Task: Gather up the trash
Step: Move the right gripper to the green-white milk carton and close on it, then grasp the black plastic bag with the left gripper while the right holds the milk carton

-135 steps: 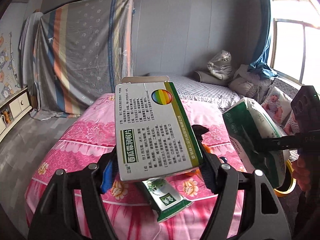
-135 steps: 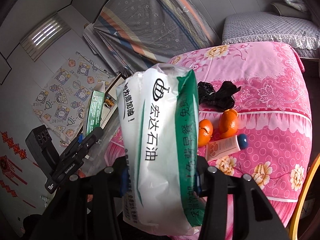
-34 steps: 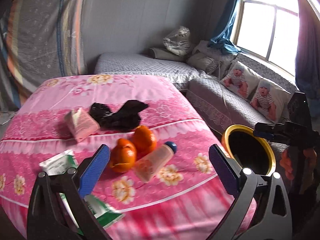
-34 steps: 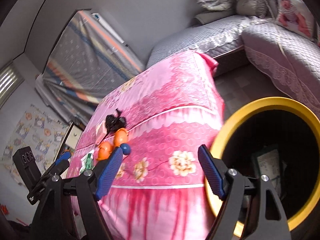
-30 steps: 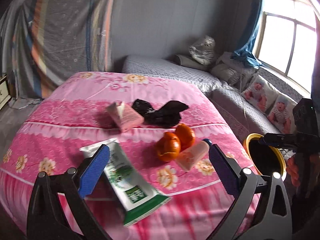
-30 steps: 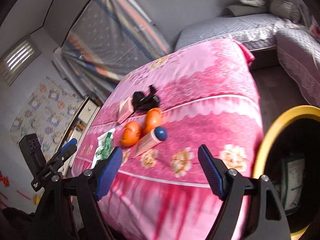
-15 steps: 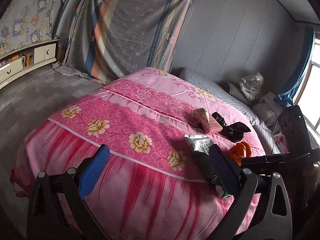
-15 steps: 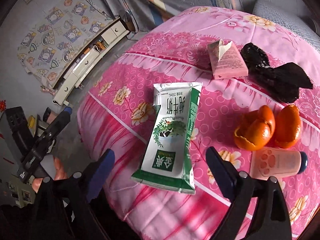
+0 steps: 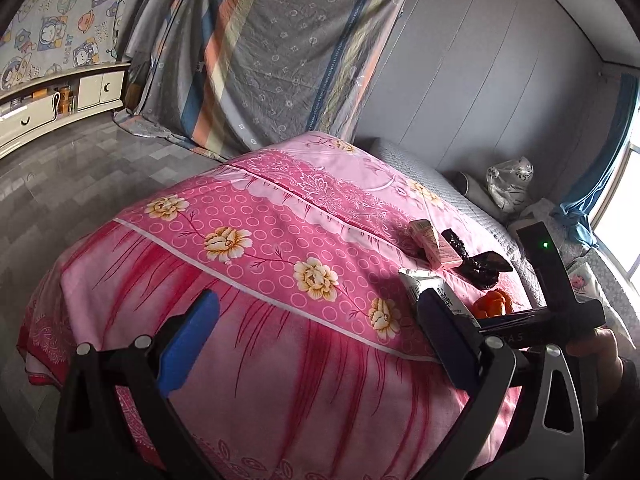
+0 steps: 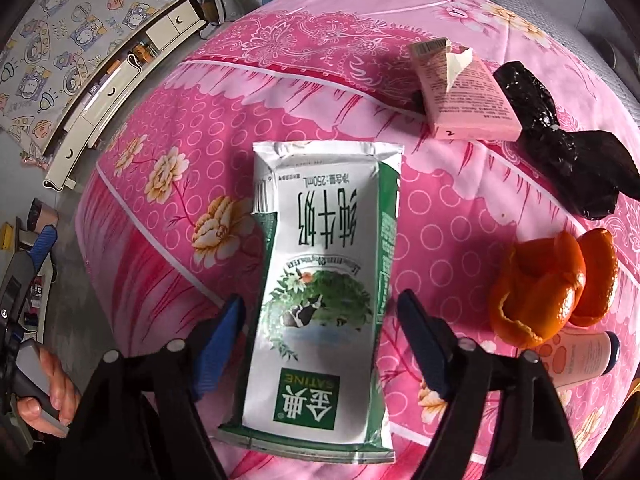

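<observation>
So the right gripper (image 10: 320, 320) is spread wide and sitting over the carton (image 10: 320, 292), which lies flat on the pink quilt (image 10: 320, 40); jaws either side of its lower half, neither pad clearly touching yet. I'd say the move here is to drop low enough that the pads catch the carton's long edges and not just skim the top face; it looks flattened and empty, so squeeze gently or it'll buckle and slide out; also watch the quilt doesn't bunch into the pinch.

The left gripper (image 9: 316, 336) is spread too, holding nothing, hanging off the near edge of the bed.

View differences: right wrist shows the whole pile clearly; the pink box (image 10: 464, 96), black bag (image 10: 568, 160), peel (image 10: 548, 284) and tube (image 10: 580, 360) all lying apart from the carton. Left wrist only catches a corner of the carton (image 9: 424, 284) behind its own finger, but shows the room; no bin in either view.
</observation>
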Demonstrator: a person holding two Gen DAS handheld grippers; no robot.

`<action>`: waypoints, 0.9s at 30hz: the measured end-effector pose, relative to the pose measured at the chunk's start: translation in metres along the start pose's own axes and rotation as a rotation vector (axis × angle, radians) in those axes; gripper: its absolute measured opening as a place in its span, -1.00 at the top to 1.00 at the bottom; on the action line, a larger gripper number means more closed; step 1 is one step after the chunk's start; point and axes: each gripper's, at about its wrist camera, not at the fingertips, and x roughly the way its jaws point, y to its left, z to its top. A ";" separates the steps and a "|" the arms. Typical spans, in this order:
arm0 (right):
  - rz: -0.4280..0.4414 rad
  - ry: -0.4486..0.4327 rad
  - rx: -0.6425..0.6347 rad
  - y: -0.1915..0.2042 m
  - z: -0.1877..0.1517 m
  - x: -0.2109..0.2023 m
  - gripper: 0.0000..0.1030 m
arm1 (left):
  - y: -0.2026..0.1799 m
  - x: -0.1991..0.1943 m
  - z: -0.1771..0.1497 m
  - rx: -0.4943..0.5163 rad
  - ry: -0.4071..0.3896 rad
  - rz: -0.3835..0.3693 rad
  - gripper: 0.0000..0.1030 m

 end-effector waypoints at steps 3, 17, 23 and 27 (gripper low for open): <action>-0.003 -0.016 0.008 -0.001 0.000 -0.002 -0.08 | 0.000 -0.001 0.001 0.007 -0.004 0.014 -0.84; 0.314 -0.281 0.254 -0.127 -0.104 -0.126 0.00 | -0.093 0.040 0.024 0.366 0.099 -0.011 -0.84; 0.255 -0.487 0.488 -0.223 -0.193 -0.176 -0.01 | -0.182 0.098 0.021 0.572 0.219 -0.139 -0.84; 0.240 -0.553 0.562 -0.254 -0.234 -0.192 -0.01 | -0.238 0.143 0.024 0.614 0.316 -0.231 -0.84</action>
